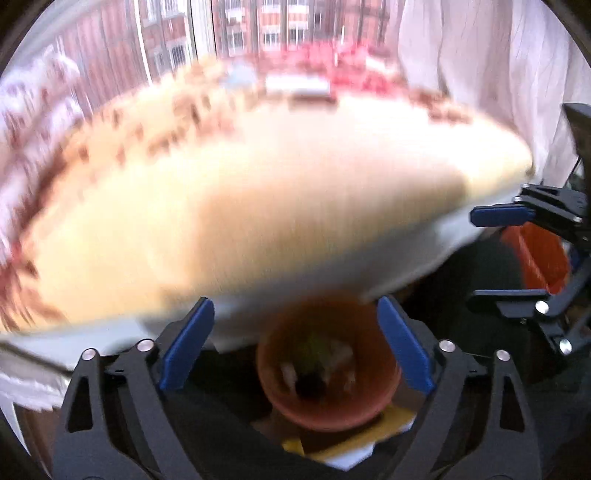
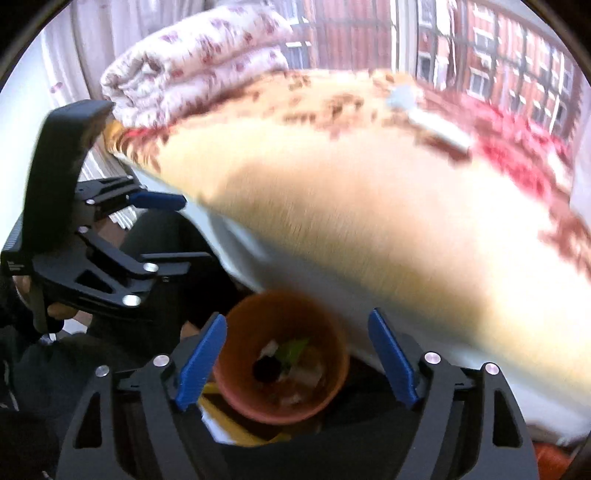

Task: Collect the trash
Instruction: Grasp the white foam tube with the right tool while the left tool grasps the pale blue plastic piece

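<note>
Between the blue pads of the left gripper (image 1: 295,343) nothing is held: the jaws stand wide apart, and through the gap an orange bin (image 1: 327,369) shows below them. Its round mouth faces up, and scraps of trash (image 1: 321,363) lie at the bottom: pale crumpled bits, something green and a dark lump, all blurred. The bin stands on a yellow sheet (image 1: 369,432) over a white one. From the left wrist view the bin sits low and centred, nearer the right pad than the left.

The right gripper (image 2: 297,360) is open too, empty, with the same orange bin (image 2: 280,358) framed between its pads, slightly nearer the left pad. The trash (image 2: 291,360) inside shows a green scrap, white pieces and a black blob.

Each gripper appears in the other's view, off to the side, jaws spread: the right one (image 1: 513,254) at the right edge of the left view, the left one (image 2: 166,229) at the left edge of the right view, with a person's fingers (image 2: 55,310) on its handle.

Beyond the bin spreads a bed (image 2: 369,221) with a cream cover patterned in red at its edges, heavily blurred. A rolled floral quilt (image 2: 192,59) lies at its far corner. Behind stands a window (image 1: 258,26) showing red brick buildings, with a pale curtain (image 1: 480,55) beside it.
</note>
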